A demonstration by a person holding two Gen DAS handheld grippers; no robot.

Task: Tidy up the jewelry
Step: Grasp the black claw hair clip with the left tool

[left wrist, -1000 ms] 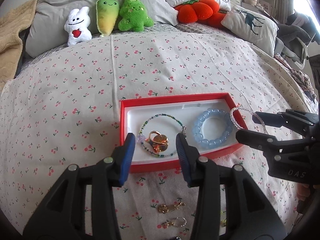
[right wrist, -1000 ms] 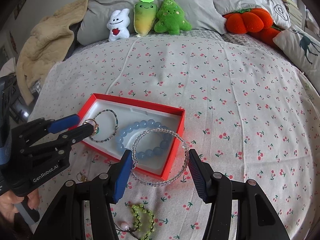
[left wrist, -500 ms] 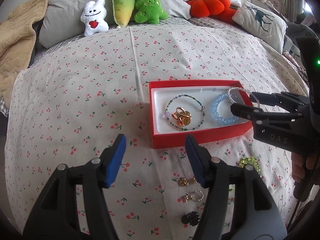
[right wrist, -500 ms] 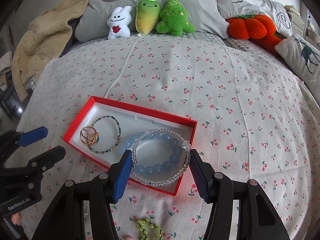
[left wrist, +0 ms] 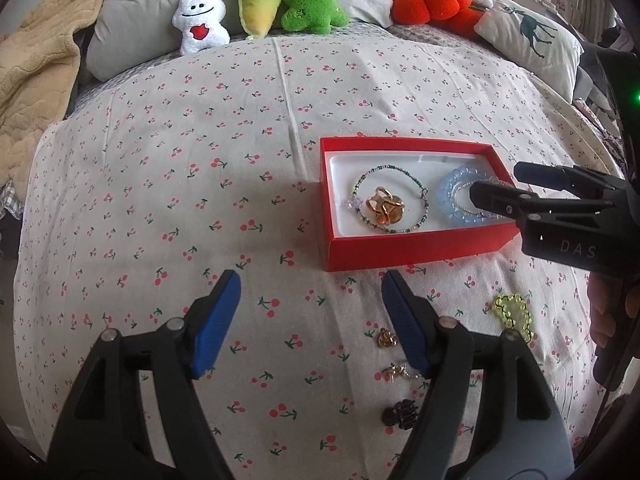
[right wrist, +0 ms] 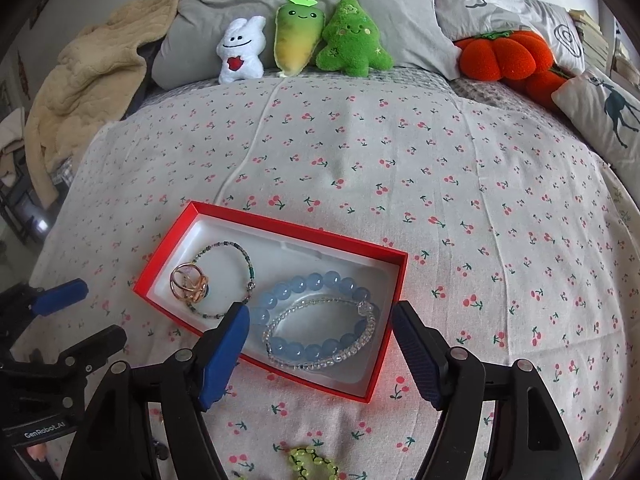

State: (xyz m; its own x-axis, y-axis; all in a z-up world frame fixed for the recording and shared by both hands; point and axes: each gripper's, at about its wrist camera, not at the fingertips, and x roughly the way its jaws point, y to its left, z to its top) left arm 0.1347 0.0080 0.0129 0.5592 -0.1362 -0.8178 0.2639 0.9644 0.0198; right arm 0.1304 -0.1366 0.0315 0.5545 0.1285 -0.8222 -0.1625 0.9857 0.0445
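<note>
While half hidden behind the released right tool (left wrist: 496, 184), blue bracelet (right wrist: 316, 316) in red box (left wrist: 408, 246); left tool (left wrist: 310, 292) released, empty.

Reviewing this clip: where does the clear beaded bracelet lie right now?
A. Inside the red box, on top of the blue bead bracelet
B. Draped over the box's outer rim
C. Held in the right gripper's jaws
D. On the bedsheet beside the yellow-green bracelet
A: the clear beaded bracelet rests on the blue bead bracelet inside the red box, with the right gripper open above it.
</note>
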